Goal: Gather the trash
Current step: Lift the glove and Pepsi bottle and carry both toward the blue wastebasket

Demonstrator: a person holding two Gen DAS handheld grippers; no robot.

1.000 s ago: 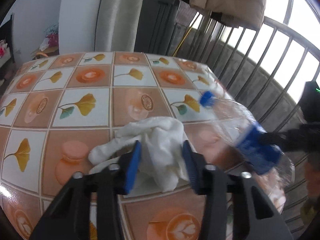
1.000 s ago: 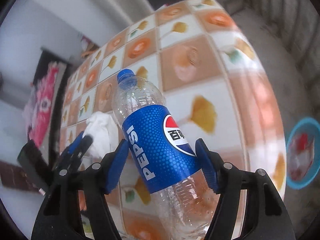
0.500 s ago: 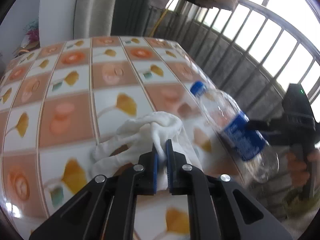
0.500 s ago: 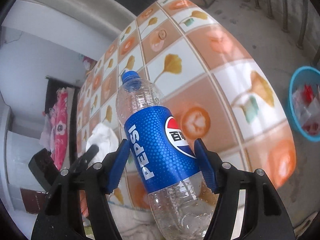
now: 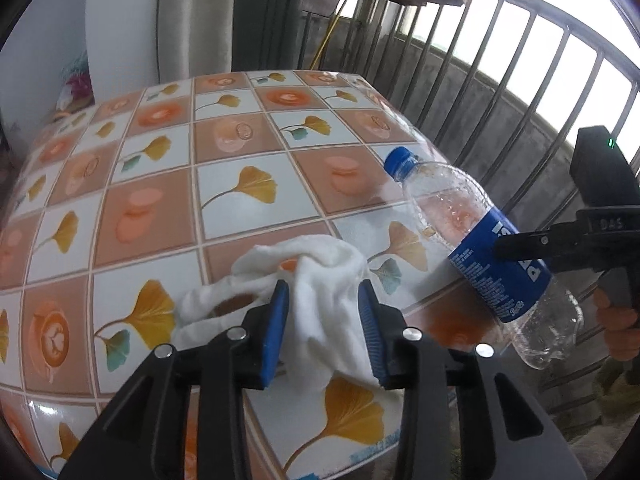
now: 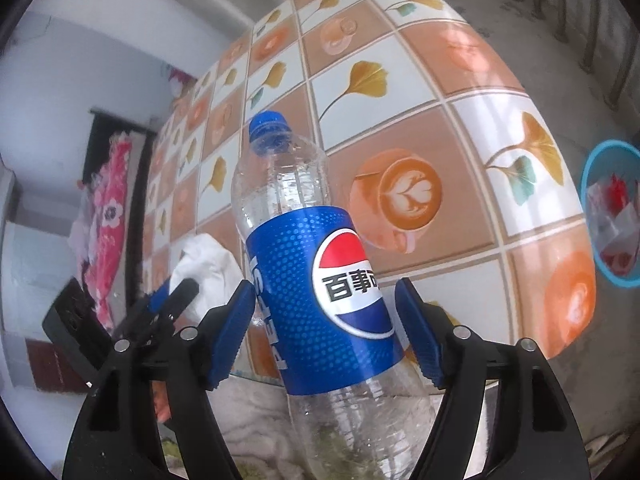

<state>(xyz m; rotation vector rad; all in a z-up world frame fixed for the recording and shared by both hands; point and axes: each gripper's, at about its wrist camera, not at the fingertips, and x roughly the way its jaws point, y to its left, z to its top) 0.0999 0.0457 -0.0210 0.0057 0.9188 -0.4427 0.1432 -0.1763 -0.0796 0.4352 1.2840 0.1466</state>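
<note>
Two pieces of trash are in hand but neither has been binned yet. The empty bottle (image 6: 320, 280) is carried off the table's near right edge, between the jaws of the right gripper (image 6: 326, 332); those jaws are opening, a gap is seen at the right pad, and whether the left pad presses the label cannot be told. The crumpled white tissue (image 5: 320, 296) lies on the table (image 5: 240, 160) near its front edge, between the jaws of the left gripper (image 5: 324, 332), which are opening and stand partly apart around it without clearly pinching it. A blue bin (image 6: 612, 212) holding wrappers is seen on the floor beyond the table's right edge; both items are judged to be bound for it.

The bottle's blue label bears the red, white and blue Pepsi globe with the Chinese characters "百事可", and part of "PEPSI" is read vertically.
</note>
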